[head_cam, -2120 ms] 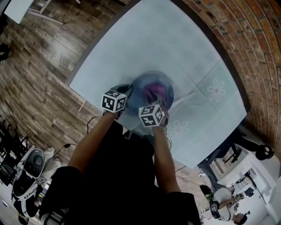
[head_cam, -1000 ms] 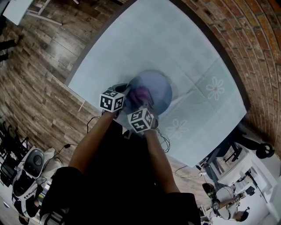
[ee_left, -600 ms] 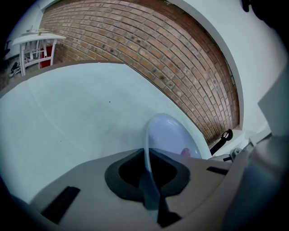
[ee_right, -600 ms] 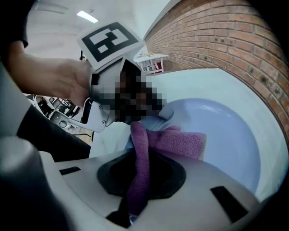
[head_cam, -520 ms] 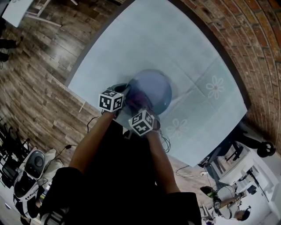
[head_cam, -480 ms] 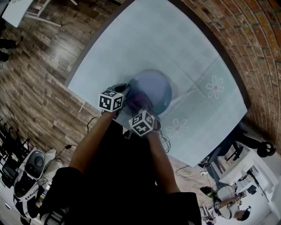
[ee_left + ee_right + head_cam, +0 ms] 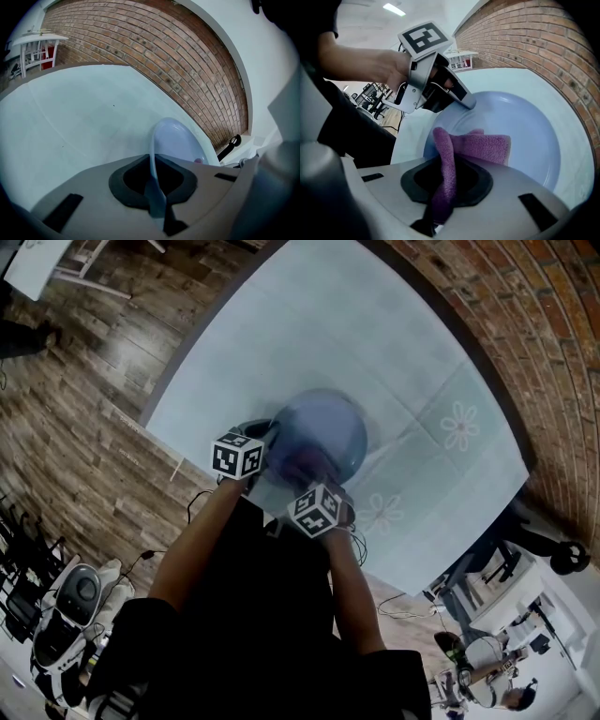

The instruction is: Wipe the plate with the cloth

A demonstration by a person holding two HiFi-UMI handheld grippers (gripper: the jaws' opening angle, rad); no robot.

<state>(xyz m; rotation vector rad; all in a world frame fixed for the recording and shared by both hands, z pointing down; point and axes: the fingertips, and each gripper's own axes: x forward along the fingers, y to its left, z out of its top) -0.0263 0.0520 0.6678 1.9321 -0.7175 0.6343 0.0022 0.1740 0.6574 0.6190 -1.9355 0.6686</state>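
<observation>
Tablecloth point(image 7: 394, 343) in pale blue covers the table, and the blue plate point(image 7: 328, 427) is located near its front edge. The plate is clamped at its left rim by the left gripper point(image 7: 152, 180), as it was two seconds ago. The right gripper point(image 7: 445, 183) is closed on the purple cloth point(image 7: 473, 143).

Over those two seconds the right gripper has been drawn from the plate's middle toward its near rim. A stroke across the plate's face is therefore judged to be in progress, with the far half left to cover.

In the head view the cloth is blurred and largely hidden by the right gripper. In the right gripper view it is seen folded against the plate. In the left gripper view the rim is seen edge-on between the jaws.
</observation>
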